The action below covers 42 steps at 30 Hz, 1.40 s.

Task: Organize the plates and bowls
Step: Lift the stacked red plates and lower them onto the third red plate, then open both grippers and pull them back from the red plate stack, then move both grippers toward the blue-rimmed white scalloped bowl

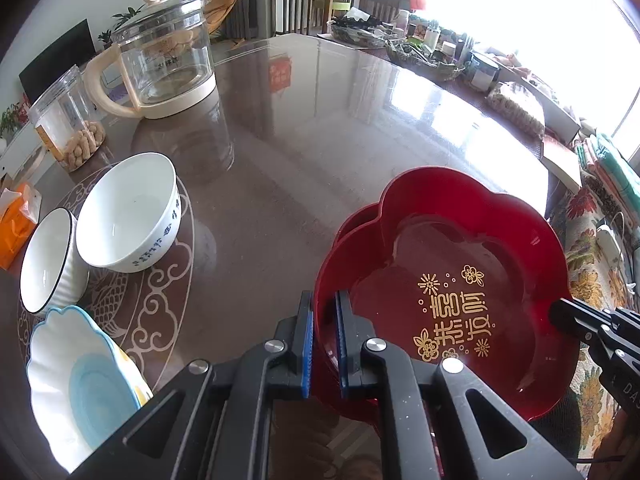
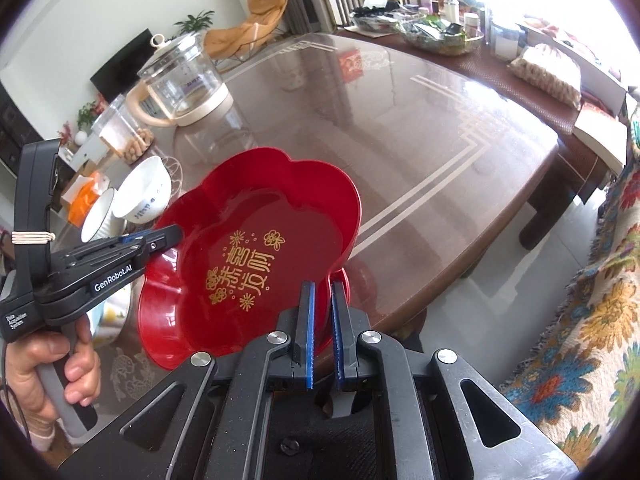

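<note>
Red plate (image 2: 248, 256), gold lettering | left gripper (image 2: 176, 234) "GenRobot.AI", right gripper (image 2: 322, 316): both clamp rim

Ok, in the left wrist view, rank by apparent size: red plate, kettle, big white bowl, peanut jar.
1. Red plate, though nearest the camera.
2. Kettle.
3. Big white bowl and peanut jar look alike; unsure.

A second red plate (image 1: 352, 220) lies mostly hidden under the red plate (image 1: 460, 280).

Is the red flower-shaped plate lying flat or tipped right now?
Tipped. The red plate is held at its rim by the left gripper and right gripper, its gold-lettered face tilted toward the cameras.
</note>
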### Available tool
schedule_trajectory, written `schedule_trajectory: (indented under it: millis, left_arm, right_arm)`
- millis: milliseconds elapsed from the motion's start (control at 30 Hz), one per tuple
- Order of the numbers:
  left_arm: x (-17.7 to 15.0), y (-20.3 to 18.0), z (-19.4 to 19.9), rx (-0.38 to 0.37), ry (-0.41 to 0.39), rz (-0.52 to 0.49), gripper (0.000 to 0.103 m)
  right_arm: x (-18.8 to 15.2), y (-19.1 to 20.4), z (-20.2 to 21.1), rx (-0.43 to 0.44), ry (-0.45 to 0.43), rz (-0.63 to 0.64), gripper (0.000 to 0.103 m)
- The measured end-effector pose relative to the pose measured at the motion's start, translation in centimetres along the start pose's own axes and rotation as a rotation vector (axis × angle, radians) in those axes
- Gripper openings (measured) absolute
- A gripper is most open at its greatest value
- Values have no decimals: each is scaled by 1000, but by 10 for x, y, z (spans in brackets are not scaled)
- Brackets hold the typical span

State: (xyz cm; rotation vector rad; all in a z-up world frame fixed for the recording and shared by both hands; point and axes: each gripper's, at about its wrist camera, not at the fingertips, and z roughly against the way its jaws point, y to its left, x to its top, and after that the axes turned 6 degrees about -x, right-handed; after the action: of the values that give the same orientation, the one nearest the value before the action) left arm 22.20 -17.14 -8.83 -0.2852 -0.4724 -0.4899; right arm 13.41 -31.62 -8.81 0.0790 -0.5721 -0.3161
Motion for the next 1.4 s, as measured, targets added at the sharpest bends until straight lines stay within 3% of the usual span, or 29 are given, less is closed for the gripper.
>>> schedule_trajectory:
  millis: [267, 467, 533, 567, 600, 633, 700, 833, 900, 967, 1100, 1200, 1300, 1400]
  left_arm:
    - [-8, -1, 5, 27, -3, -34, 9]
    - [-17, -3, 8, 57, 4, -49, 13]
    - [-17, -3, 14, 60, -5, -42, 26]
    - [-16, -2, 20, 62, -24, -36, 33]
    - [-15, -1, 28, 69, -53, -31, 50]
    - [-14, 0, 38, 79, -90, -26, 66]
    - [-13, 0, 63, 94, -177, -11, 83]
    - [-14, 1, 114, 45, -308, 40, 88]
    - [-24, -2, 137, 19, -358, 67, 97]
    - [-42, -7, 155, 19, -407, 92, 101]
    - [-96, -19, 172, -2, -454, 110, 101]
    - [-141, -21, 172, 20, -459, 115, 101]
    - [-163, -15, 163, 95, -394, 112, 101]
    - [-172, -3, 157, 130, -345, 111, 101]
  right_arm:
    - [-1, 4, -10, -23, 0, 17, 11]
    - [2, 3, -17, -7, 2, 13, 19]
    - [3, 4, -17, 2, -2, 18, 30]
    - [4, 4, -14, 13, -10, 16, 43]
    - [6, 4, -10, 22, -26, 14, 52]
    - [7, 3, -3, 26, -50, 10, 53]
    - [12, 0, 19, 22, -126, -7, 53]
    - [20, 4, 84, 19, -297, -27, 62]
    - [18, 12, 118, 21, -369, -9, 70]
    - [13, 23, 145, 5, -412, 5, 72]
    - [-29, 40, 177, 3, -511, 2, 78]
    - [-81, 52, 171, -16, -602, -21, 78]
    - [-127, 73, 148, -19, -665, 61, 78]
    - [-143, 84, 131, 6, -655, 128, 78]
